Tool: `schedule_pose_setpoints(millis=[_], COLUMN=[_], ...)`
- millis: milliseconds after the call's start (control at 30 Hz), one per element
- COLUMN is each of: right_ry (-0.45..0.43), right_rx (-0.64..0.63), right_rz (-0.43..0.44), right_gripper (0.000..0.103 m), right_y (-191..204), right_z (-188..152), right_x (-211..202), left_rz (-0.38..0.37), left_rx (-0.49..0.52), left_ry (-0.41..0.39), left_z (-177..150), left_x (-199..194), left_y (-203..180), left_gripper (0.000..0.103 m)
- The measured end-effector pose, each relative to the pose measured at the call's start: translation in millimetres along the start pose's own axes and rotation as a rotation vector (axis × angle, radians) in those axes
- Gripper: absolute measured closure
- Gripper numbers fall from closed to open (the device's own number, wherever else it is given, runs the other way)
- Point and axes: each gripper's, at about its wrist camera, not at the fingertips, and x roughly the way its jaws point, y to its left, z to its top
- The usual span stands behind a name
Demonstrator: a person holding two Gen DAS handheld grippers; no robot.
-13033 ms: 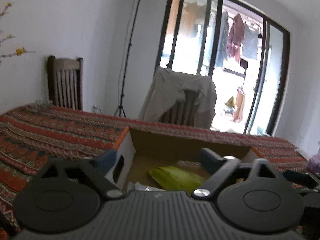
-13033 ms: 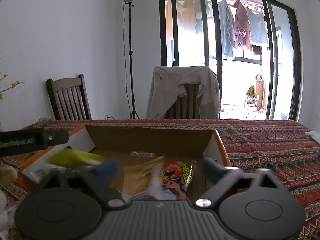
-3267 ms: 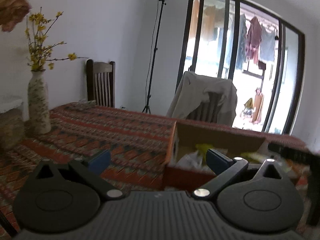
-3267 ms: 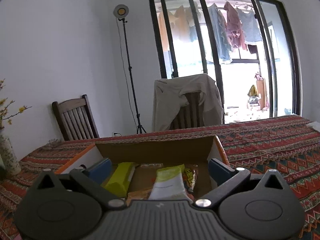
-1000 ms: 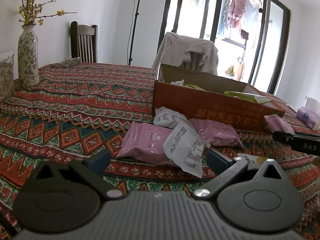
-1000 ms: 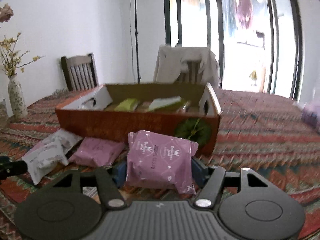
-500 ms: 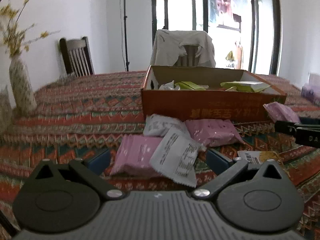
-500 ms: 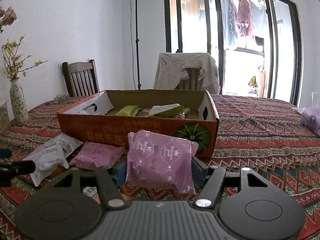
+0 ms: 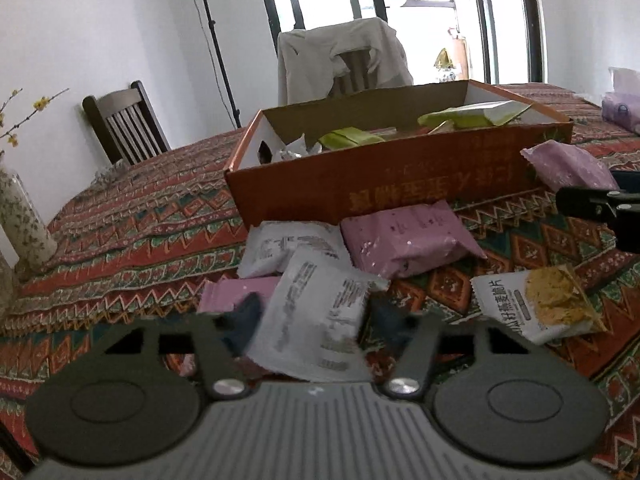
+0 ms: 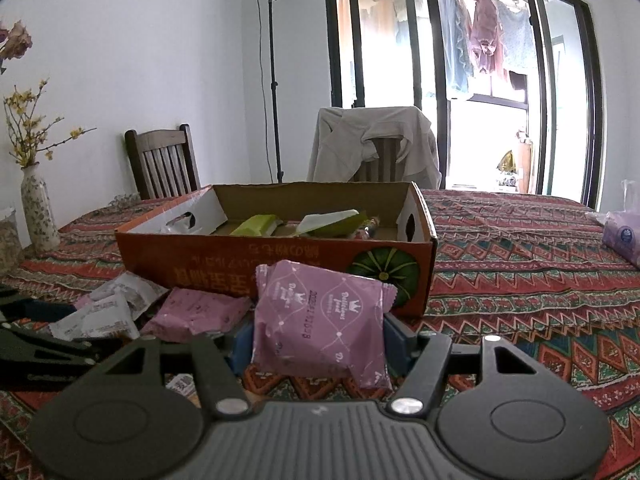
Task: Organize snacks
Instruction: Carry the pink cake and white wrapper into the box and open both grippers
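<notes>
White snack packet now between closing left tongs, seemingly gripped

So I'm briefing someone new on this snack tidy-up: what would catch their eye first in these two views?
Probably the pink snack packet clamped upright in the right gripper, just in front of the orange cardboard box. Next, the white packet between the closing jaws of the left gripper, on top of a heap of pink and white packets on the patterned tablecloth. Green packets already lie in the box.
</notes>
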Motion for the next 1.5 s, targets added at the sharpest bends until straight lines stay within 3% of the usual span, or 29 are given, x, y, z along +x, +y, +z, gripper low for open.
schedule_pose_setpoints(millis=[33,133,767,1167,1500], right_ry=[0.0,-0.001,-0.036,-0.167,-0.198], right_rx=[0.0,-0.001,-0.032,-0.079,-0.071], right_rz=[0.0,0.0,-0.01,-0.001,-0.009], right_gripper=[0.039,0.039,0.039,0.039,0.039], right_y=[0,0,7,19,23], right_z=[0,0,2,49,94], right_x=[0,0,-8,-18,18], left_rz=[-0.002,-0.012,-0.059,-0.091,-0.061], left_rx=[0.0,-0.023,-0.13,-0.188,-0.243], left_ry=[-0.004,-0.016,-0.137,-0.224,-0.295], left_z=[0,0,17,60,101], left_x=[-1,-4,-31,-28,-14], left_y=[0,4,17,23,37], left_gripper=[0.055,0.057,0.058,0.058,0.058])
